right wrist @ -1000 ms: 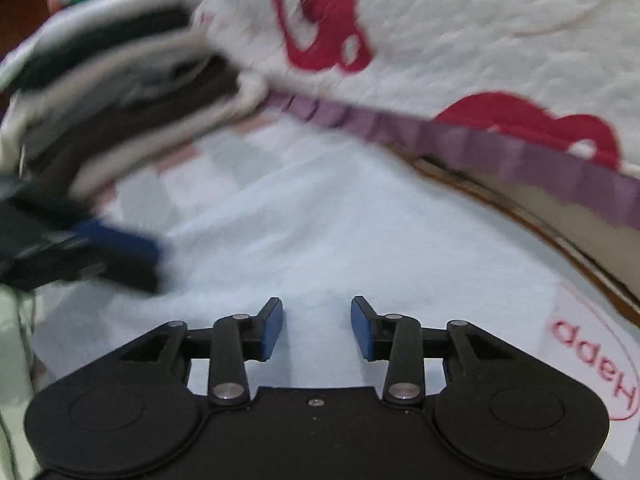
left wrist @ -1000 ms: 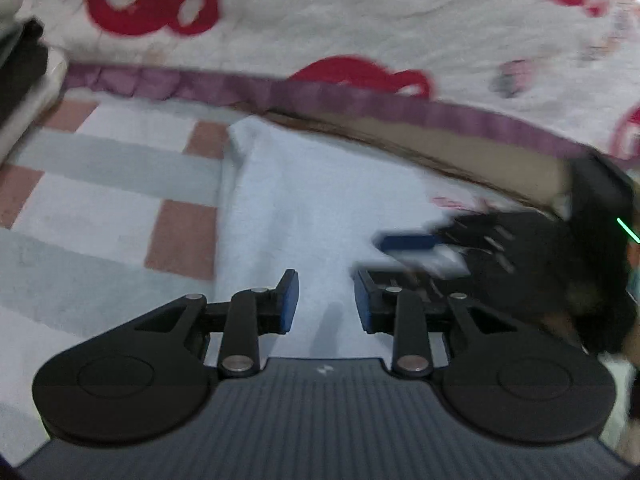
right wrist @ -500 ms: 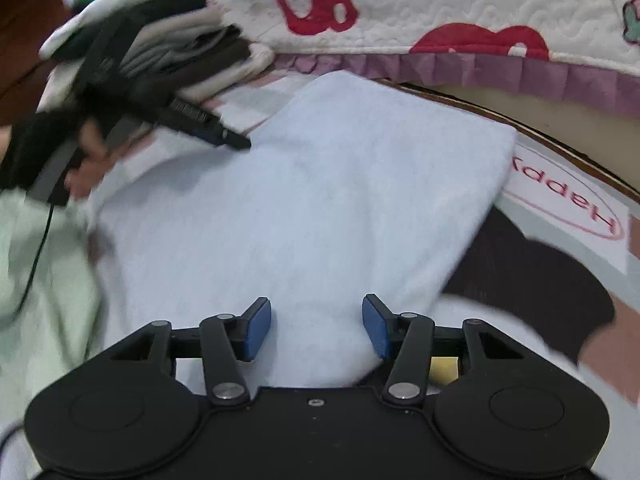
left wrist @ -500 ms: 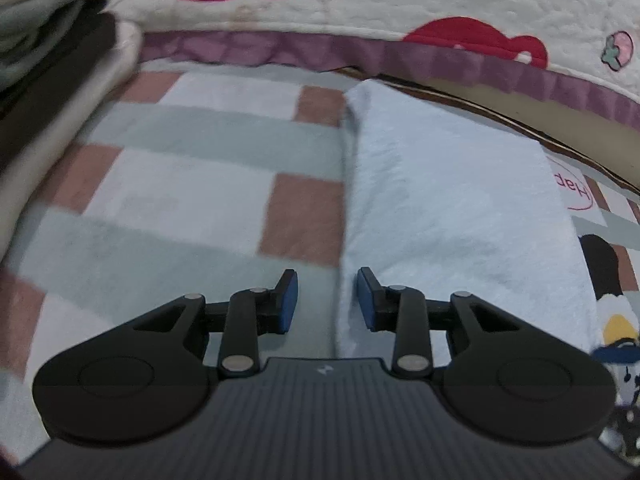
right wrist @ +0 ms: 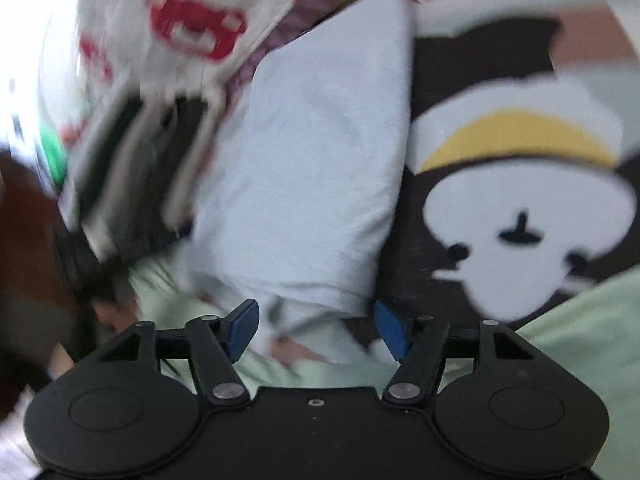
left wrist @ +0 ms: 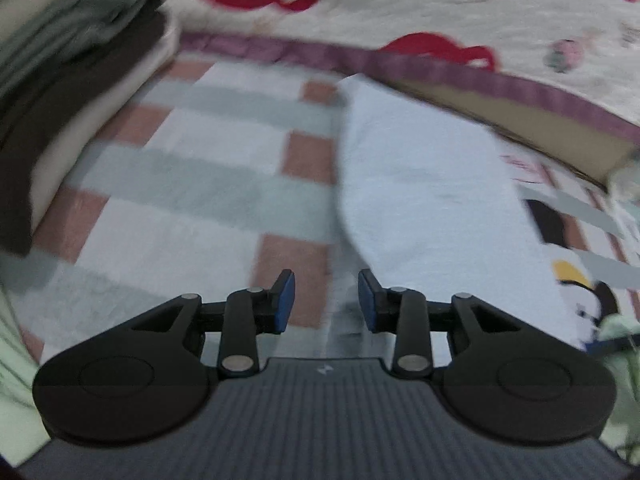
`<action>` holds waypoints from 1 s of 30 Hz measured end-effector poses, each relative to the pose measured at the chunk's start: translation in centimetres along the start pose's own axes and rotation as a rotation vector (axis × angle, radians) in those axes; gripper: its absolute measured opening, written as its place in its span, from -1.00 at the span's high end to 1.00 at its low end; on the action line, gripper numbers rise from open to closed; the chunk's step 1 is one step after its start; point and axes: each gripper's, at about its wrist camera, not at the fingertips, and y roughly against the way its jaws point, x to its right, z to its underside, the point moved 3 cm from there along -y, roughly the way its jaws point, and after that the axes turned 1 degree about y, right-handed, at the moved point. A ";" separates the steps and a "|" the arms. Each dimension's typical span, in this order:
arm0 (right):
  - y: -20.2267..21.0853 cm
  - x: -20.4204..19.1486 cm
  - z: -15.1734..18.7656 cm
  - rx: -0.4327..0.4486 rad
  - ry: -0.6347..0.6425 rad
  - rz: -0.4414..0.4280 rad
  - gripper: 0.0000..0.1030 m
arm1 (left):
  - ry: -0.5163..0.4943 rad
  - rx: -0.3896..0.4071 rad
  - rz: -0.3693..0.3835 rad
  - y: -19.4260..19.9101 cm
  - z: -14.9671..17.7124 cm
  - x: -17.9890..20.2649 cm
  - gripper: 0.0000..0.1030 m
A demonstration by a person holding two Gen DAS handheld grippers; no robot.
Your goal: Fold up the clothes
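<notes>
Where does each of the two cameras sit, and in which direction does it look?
Left wrist: sits on the left gripper, looks forward and down along its open fingers at the checked blanket, the folded light blue garment and a stack of folded clothes.
Right wrist: sits on the right gripper, looks down along its open fingers at the same light blue garment, a cartoon print and pale green cloth.
Shared: the blue garment, the stack, the red-patterned quilt.

checked blanket (left wrist: 208, 184), red-patterned quilt (left wrist: 400, 8)
</notes>
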 end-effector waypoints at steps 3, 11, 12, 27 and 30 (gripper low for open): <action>-0.5 1.4 0.0 0.031 -0.230 0.004 -0.33 | -0.058 0.002 0.054 1.3 0.6 2.0 0.21; -2.3 0.9 -0.8 0.077 -0.250 -0.015 0.52 | -0.302 0.000 0.134 1.4 3.0 7.5 0.19; -2.4 1.2 -1.0 0.082 -0.271 -0.038 0.58 | -0.293 0.019 0.135 1.5 3.0 7.7 0.19; -2.1 -2.0 -4.3 0.058 -0.195 -0.076 0.61 | -0.522 -0.067 0.210 -1.7 4.4 14.2 -0.29; -1.7 -1.5 -4.3 0.043 -0.227 -0.090 0.61 | -0.518 -0.089 0.203 -2.5 4.6 14.9 -0.29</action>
